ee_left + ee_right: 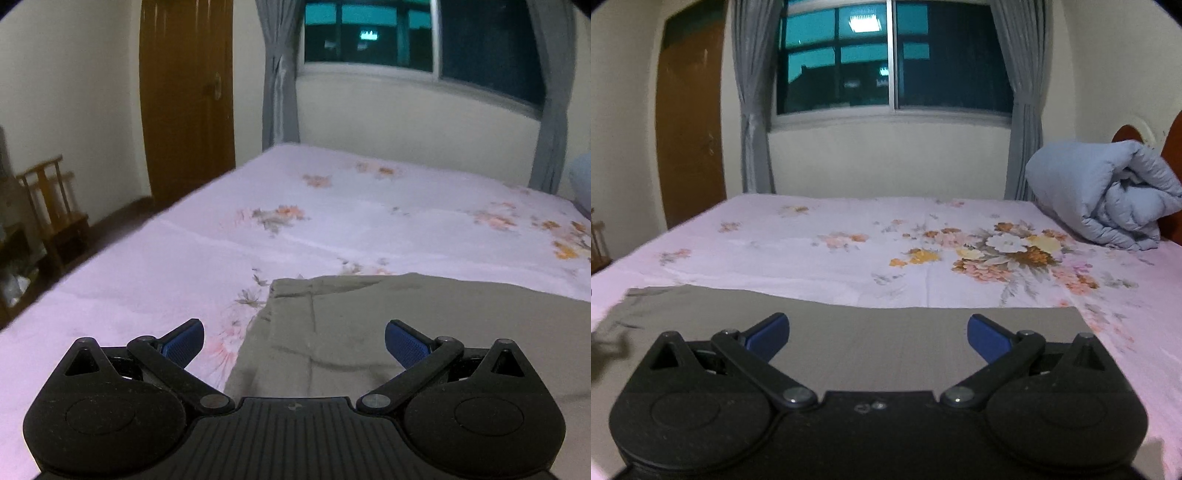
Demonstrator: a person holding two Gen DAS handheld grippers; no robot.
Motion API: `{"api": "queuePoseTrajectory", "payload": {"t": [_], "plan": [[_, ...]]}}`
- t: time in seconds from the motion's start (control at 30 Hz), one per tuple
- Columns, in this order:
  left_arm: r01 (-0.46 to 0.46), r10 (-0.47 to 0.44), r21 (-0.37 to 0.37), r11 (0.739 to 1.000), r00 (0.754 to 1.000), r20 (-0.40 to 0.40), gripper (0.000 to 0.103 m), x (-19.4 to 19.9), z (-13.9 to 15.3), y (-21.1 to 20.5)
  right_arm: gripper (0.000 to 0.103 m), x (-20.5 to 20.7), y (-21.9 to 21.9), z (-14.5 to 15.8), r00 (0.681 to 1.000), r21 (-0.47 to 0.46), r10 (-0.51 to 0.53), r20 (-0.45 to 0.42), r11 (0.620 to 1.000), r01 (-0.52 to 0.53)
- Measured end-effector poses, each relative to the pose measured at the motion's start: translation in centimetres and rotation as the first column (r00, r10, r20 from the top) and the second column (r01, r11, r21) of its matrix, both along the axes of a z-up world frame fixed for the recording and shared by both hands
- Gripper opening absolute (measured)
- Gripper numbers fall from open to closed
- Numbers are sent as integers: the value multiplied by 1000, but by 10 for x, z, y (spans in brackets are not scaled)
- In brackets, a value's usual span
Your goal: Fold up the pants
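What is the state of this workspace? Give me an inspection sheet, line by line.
Surface: bed with a pink floral sheet, lightly creased.
Job's things: grey-green pants lie flat near the bed's front edge; left end rumpled, right end smooth with a straight edge.
Clutter: rolled blue quilt at the bed's right end, apart from the pants.
Grippers: left gripper open above the pants' left end, holding nothing; right gripper open above the right part, holding nothing.
Cables: nothing seen.
Surroundings: wooden door, dark window with grey curtains, wooden chair on the floor at left.
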State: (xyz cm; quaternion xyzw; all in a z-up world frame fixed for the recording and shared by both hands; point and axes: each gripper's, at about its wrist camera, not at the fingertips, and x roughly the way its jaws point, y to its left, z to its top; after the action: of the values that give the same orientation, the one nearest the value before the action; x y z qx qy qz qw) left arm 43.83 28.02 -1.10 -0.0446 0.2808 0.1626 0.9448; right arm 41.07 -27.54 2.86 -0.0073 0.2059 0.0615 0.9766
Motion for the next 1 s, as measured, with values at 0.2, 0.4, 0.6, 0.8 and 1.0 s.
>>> {"api": "queuePoseTrajectory", "payload": {"t": [0.2, 0.4, 0.6, 0.8, 1.0], "plan": [[-16, 15, -114, 993, 1000, -13, 103, 75, -36, 30, 97, 95, 8, -31, 996, -21, -28, -83, 999, 26], [-30, 23, -198, 980, 999, -38, 74, 121, -65, 51, 97, 147, 16, -50, 992, -22, -33, -126, 999, 31], [-22, 2, -230, 973, 996, -87, 47, 149, -85, 55, 97, 158, 20, -62, 989, -22, -19, -147, 1000, 16], [65, -63, -234, 970, 998, 16, 14, 131, -72, 52, 97, 166, 17, -63, 989, -21, 2, -146, 1000, -5], [127, -71, -300, 946, 979, 193, 8, 85, -27, 61, 95, 185, 18, -68, 977, -17, 135, -163, 990, -139]]}}
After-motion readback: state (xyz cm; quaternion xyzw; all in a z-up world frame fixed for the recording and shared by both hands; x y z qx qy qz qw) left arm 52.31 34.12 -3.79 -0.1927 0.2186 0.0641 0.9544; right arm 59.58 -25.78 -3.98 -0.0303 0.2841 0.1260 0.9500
